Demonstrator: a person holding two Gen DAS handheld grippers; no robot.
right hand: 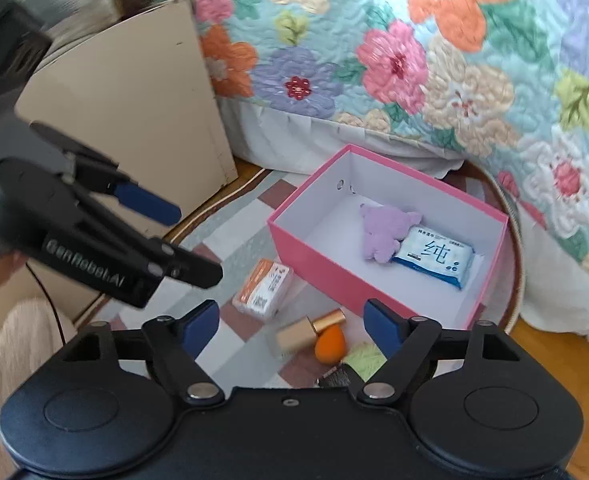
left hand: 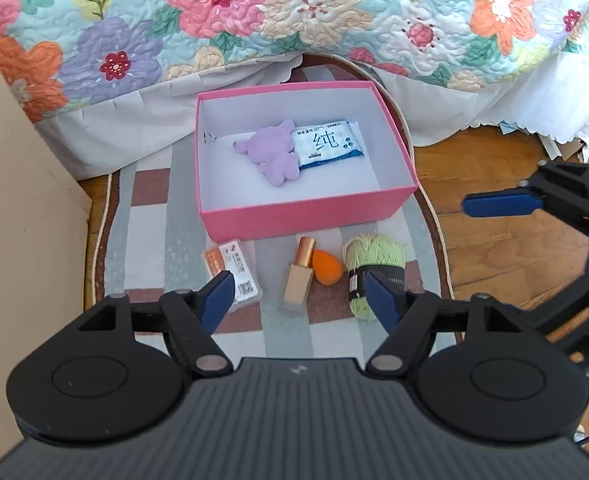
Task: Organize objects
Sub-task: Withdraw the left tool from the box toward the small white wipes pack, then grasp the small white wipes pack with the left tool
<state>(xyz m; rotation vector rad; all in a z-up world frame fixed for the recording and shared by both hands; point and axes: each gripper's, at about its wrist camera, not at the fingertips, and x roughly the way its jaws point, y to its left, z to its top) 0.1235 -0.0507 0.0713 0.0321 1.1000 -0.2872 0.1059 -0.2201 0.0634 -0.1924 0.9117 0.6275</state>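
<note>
Both the left gripper (left hand: 298, 300) and the right gripper (right hand: 292, 322) have their fingers spread apart and hold nothing, while the purple plush toy (left hand: 272, 152) and wipes pack (left hand: 328, 144) lie touching inside the pink box (left hand: 310, 216) on the rug (left hand: 150, 240)

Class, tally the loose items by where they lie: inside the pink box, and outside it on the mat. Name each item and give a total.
Inside the pink box: 2 (purple plush toy, wipes pack)
On the mat: 4 (small carton, gold bottle, orange sponge, green yarn)
Total: 6
</note>
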